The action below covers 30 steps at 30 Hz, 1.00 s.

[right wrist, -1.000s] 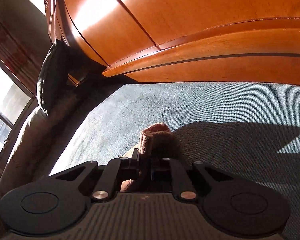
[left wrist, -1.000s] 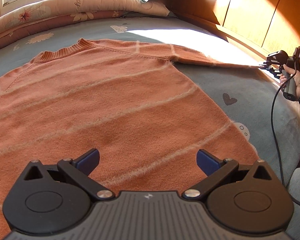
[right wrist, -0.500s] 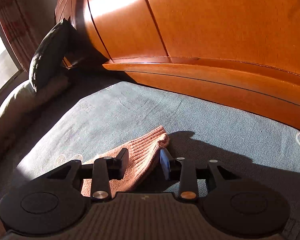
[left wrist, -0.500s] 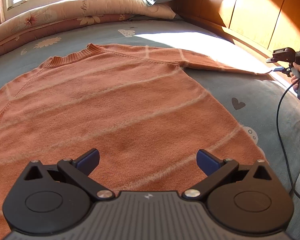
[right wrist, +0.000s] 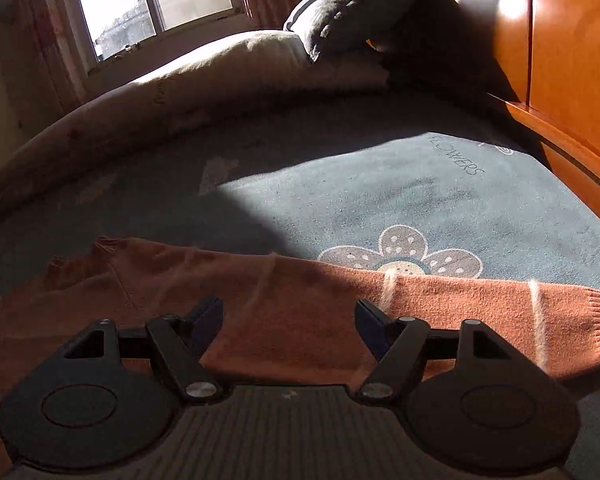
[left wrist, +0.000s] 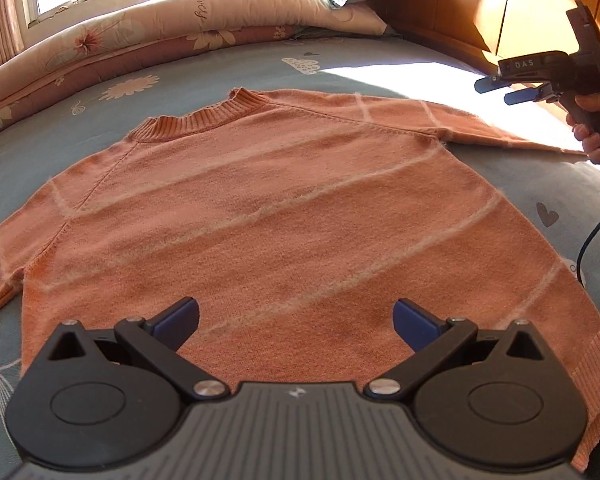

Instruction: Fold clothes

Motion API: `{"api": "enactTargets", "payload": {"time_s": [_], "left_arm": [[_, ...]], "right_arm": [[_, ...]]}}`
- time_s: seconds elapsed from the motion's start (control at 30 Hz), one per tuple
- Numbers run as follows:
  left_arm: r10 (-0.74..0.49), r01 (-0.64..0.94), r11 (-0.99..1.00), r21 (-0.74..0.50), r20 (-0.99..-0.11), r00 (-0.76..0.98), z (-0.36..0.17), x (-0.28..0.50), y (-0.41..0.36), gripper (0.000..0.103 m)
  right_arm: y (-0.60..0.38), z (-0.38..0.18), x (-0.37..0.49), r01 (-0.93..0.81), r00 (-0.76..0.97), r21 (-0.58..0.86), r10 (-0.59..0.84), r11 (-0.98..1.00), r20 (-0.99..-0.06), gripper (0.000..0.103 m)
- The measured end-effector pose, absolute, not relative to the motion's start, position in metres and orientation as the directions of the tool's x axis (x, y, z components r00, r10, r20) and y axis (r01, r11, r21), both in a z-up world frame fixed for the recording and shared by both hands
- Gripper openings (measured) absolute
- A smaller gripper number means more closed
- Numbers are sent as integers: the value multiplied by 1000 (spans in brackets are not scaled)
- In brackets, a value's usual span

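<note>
The sweater [left wrist: 268, 216] is orange knit with thin pale stripes and a ribbed collar, spread flat on the bed [left wrist: 220, 72] with both sleeves extended.

The left wrist view shows the whole body, the collar and the right gripper [left wrist: 508, 90] held in a hand [left wrist: 592, 128] above the far sleeve. The right wrist view shows only that sleeve [right wrist: 460, 304] with its ribbed cuff, lying across a flower print.

Left gripper [left wrist: 296, 316]: jaws wide apart and empty, sweater body directly below and ahead. Right gripper [right wrist: 290, 316]: jaws opening, nothing clamped, sleeve lying below them, cuff out to the right.
</note>
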<state>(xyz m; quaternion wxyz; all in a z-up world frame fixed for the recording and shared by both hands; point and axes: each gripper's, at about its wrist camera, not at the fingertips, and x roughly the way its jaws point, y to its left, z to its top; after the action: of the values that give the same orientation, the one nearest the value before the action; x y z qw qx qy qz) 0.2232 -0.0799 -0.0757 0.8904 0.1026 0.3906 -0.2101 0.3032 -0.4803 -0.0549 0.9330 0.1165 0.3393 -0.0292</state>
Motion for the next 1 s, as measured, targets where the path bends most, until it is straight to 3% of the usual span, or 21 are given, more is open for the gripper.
{"api": "enactTargets", "payload": {"time_s": [0.23,0.33,0.53,0.77,0.87,1.0], "left_arm": [[-327,484,875,3,-734,596,-94,233,-73,102],[-328,482,876,-6,-740,587,-103,238,-69,102],[-362,489,871,-35,-720,593,-111,246,-62,102],[-420,544,839,-24,-665,618,-119,238,-52,102],[-434,536,842,-52,-655,619,-118,240,-47,102],[-427,541,841,-24,-642,636,-121,236,-49,102]], "right_arm": [[-425,-106,336,59,704,44,-10,997,-710,77],[-430,-119,323,64,729,-18,-59,998,-682,82],[-455,-97,310,192,707,23,-122,981,-696,82],[-424,-112,323,117,676,-29,-101,993,-730,84],[-429,-104,324,225,664,37,-125,974,-738,87],[-412,-80,343,161,707,132,-21,978,-707,87]]}}
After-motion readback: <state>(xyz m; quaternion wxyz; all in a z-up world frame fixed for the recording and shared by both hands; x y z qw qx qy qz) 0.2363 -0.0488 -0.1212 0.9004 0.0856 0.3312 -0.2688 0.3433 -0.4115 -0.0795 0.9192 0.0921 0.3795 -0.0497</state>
